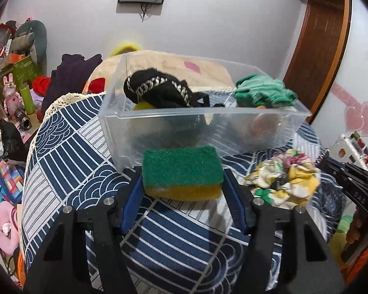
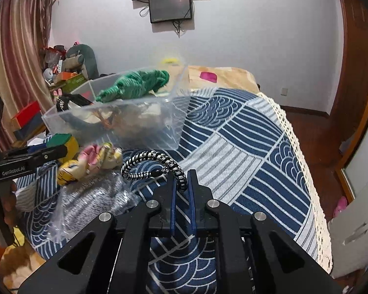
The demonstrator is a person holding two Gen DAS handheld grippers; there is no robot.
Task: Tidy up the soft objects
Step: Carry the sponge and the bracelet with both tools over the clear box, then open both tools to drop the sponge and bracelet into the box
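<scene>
My left gripper (image 1: 182, 183) is shut on a green-and-yellow sponge (image 1: 181, 171), held just in front of a clear plastic bin (image 1: 159, 127). The bin holds a black chain-trimmed item (image 1: 159, 90) and a green knit piece (image 1: 262, 90). A floral scrunchie (image 1: 284, 181) lies on the blue patterned cloth to the right of the sponge. My right gripper (image 2: 181, 178) is shut on a black-and-white braided band (image 2: 154, 164), low over the cloth, right of the scrunchie (image 2: 90, 159) and near the bin (image 2: 139, 125). The left gripper with the sponge (image 2: 61, 144) shows at the left.
A clear bag with grey knit fabric (image 2: 93, 201) lies on the cloth (image 2: 245, 152) left of my right gripper. The cloth's lace edge (image 2: 304, 161) drops to a wooden floor on the right. Cluttered toys and boxes (image 1: 14, 73) stand at the far left.
</scene>
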